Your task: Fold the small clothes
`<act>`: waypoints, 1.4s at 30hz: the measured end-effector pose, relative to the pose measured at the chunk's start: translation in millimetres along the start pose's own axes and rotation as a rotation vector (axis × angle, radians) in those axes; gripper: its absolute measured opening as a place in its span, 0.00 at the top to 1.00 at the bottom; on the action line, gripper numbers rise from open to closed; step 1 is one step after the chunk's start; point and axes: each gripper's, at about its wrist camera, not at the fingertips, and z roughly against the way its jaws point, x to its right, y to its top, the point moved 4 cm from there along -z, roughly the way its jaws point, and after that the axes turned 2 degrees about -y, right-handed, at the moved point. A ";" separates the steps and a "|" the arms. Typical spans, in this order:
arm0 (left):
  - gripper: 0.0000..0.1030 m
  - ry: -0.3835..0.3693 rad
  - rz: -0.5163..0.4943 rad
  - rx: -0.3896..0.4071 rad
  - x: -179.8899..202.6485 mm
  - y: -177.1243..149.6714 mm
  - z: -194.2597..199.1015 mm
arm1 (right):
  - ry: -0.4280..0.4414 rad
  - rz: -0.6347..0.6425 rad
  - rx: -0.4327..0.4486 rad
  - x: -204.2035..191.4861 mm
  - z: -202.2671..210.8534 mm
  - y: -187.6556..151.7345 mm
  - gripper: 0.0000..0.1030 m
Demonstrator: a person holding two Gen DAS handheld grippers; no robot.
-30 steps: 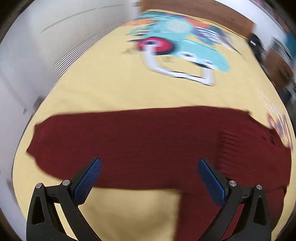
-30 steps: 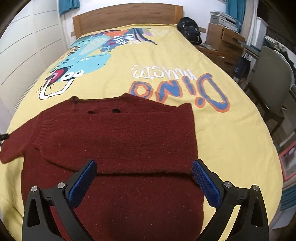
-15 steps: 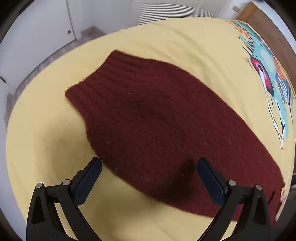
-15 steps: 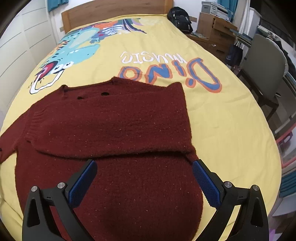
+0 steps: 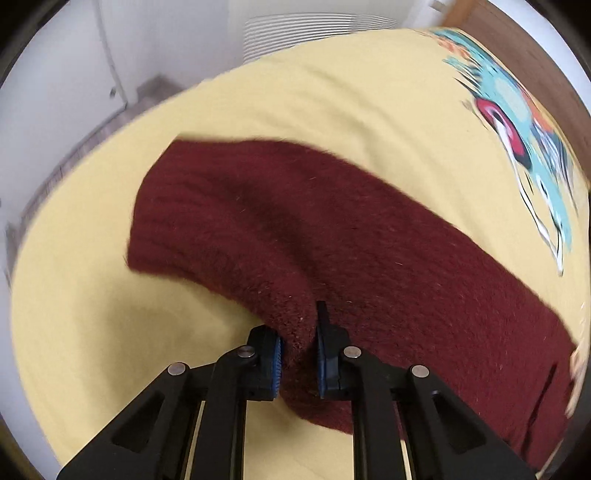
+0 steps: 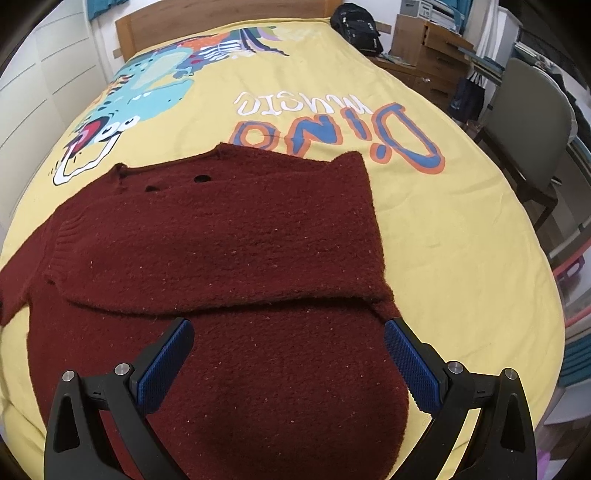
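Observation:
A dark red knitted sweater (image 6: 236, 258) lies on the yellow bedspread (image 6: 461, 229), one sleeve folded across its chest. The other sleeve (image 5: 295, 221) stretches out to the left in the left wrist view, cuff at the far left. My left gripper (image 5: 298, 332) is shut on the near edge of that sleeve, the knit pinched into a ridge between the blue pads. My right gripper (image 6: 288, 339) hovers open over the sweater's lower body, with only flat fabric below its fingers.
The bedspread carries a dinosaur print (image 6: 147, 92) and large lettering (image 6: 332, 125). A wooden headboard (image 6: 221, 14) stands at the far end. A chair (image 6: 532, 122), a dresser (image 6: 432, 48) and a black backpack (image 6: 356, 26) lie right of the bed; white wall panels (image 5: 74, 74) left.
My left gripper swung from above the sweater's body to the outstretched sleeve, dropped onto it and closed from wide open on its near edge. My right gripper stayed open, drifting slightly closer over the sweater.

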 end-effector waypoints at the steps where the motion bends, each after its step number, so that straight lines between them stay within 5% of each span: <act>1: 0.89 0.000 -0.028 0.009 8.6 -0.1 5.6 | -0.001 0.001 -0.007 -0.4 0.3 0.9 0.01; 10: 0.89 -0.103 -0.257 0.073 111.3 -14.5 60.6 | -0.009 0.016 -0.003 3.6 7.0 6.6 0.01; 32: 0.89 -0.399 -0.760 0.027 417.4 -193.8 92.3 | 0.019 -0.016 -0.001 29.2 10.7 12.3 0.01; 36: 0.89 -0.402 -0.814 0.008 448.4 -229.6 79.7 | 0.021 -0.017 -0.014 31.1 6.2 11.8 0.01; 42: 0.89 -0.308 -0.869 -0.036 457.7 -267.2 28.8 | 0.025 -0.021 -0.044 32.8 -4.5 6.2 0.01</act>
